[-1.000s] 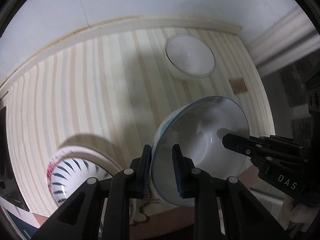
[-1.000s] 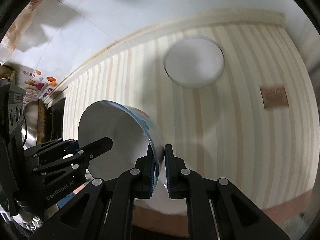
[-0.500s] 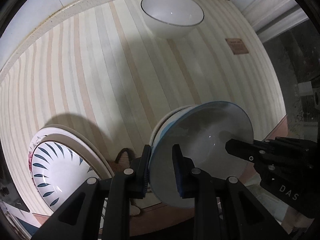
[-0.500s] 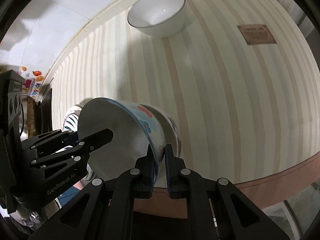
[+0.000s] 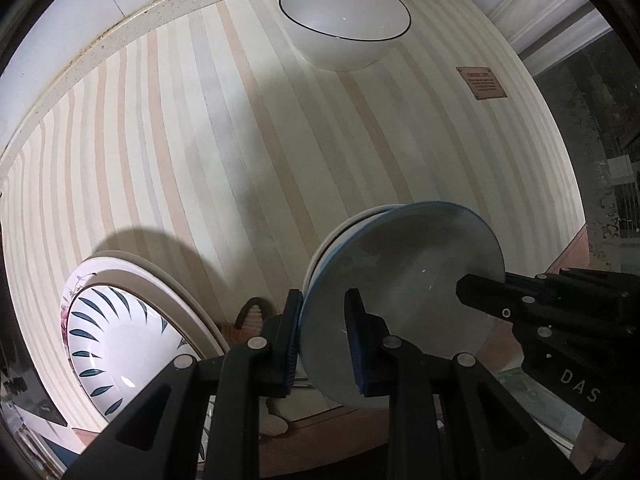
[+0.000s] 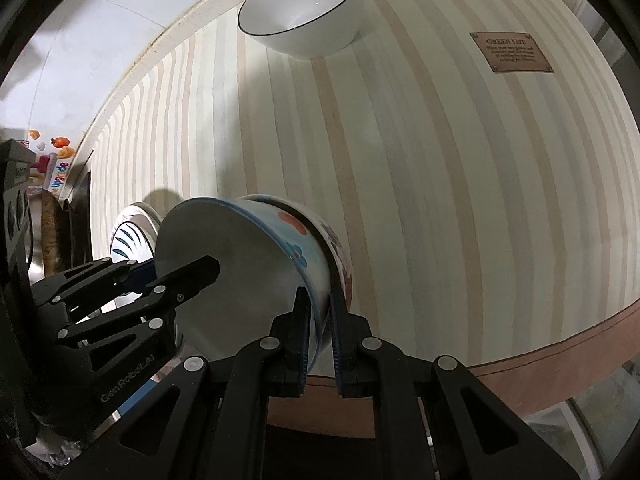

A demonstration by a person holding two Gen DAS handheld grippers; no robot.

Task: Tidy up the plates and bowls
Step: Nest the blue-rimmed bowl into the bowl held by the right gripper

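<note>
Lowering the bowl [image 5: 404,288] calls for both grippers to sink together. The left gripper [image 5: 322,338] pinches the near rim, the right gripper [image 6: 320,330] the opposite rim, each closed on the wall. Held low over the striped mat [image 5: 192,152], it sits inside a second bowl [image 6: 340,256] or just above it; keep it level and centred, then release both sides at once. Whether the bowls touch I cannot tell. A plate stack [image 5: 120,328] is cut off lower left; a white bowl [image 5: 344,28] stands well apart.
</note>
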